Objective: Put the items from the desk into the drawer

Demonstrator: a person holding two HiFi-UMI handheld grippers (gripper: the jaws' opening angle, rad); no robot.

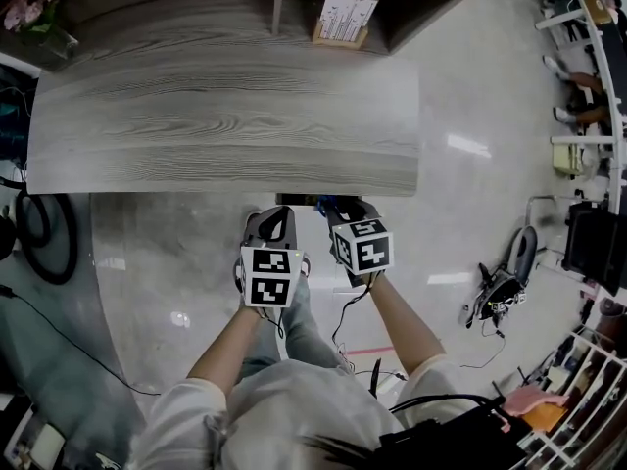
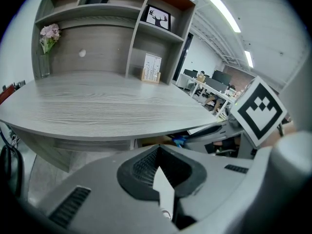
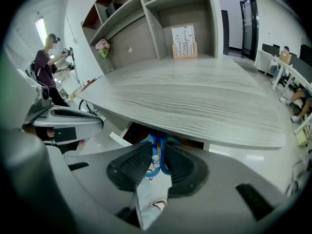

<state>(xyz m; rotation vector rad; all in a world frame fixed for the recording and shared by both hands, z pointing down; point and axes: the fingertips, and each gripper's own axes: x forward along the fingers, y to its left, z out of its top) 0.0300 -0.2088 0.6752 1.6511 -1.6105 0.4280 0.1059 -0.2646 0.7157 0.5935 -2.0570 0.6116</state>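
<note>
The grey wood desk (image 1: 225,116) has a bare top across its middle and front. Both grippers hang just below its front edge. My right gripper (image 1: 345,209) is shut on a blue item with two loops, like scissors handles (image 3: 157,152), which also shows as a blue patch (image 1: 326,204) at the desk edge. The loops sit between the ribbed pads (image 3: 134,165). My left gripper (image 1: 277,213) is shut with nothing between its jaws (image 2: 157,152). A dark drawer opening (image 1: 299,200) shows under the desk edge, right ahead of both grippers; its inside is mostly hidden.
A white card in a wooden stand (image 1: 345,18) and a vase of pink flowers (image 1: 39,13) stand at the desk's back, under shelves. Black cables (image 1: 44,238) lie on the floor at the left, a small machine (image 1: 505,282) at the right. A person (image 3: 46,62) stands far left.
</note>
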